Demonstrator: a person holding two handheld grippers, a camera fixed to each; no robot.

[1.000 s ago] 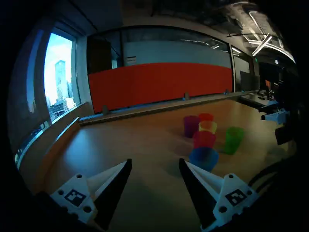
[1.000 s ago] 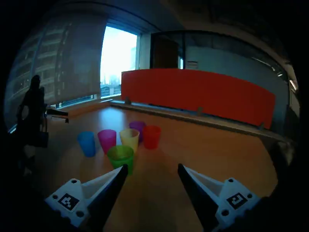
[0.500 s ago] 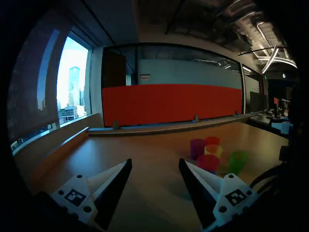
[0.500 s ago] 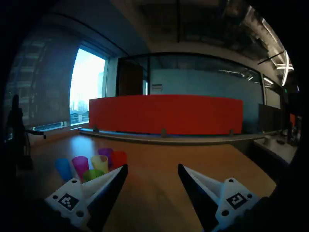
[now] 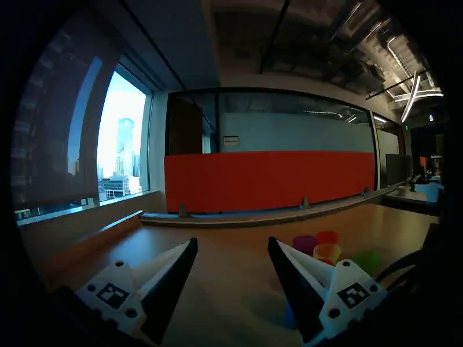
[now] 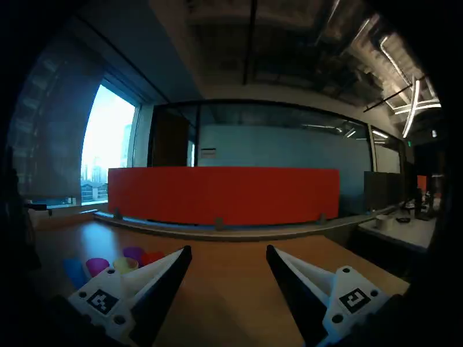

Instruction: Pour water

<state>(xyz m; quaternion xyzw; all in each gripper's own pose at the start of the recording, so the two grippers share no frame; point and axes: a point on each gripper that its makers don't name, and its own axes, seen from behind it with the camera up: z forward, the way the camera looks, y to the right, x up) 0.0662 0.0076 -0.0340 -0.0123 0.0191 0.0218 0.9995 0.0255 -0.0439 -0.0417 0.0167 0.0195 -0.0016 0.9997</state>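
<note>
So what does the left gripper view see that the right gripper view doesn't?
Left gripper view: a green cup at the edge of the bunch. Right gripper view: a pink cup. Both: the wooden table, the red wall panel, the purple cup, yellow cup and red cup.

A wide wooden table (image 5: 231, 277) is seen, its top smooth and orange-brown. A close cluster of plastic cups is set directly on it. In the left gripper view a purple cup (image 5: 303, 243), a red cup (image 5: 328, 236), a yellow cup (image 5: 327, 252) and a green cup (image 5: 366, 259) are made out, and a blue cup (image 5: 289, 317) is largely hidden. In the right gripper view a pink cup (image 6: 96, 266) is shown among them.
</note>
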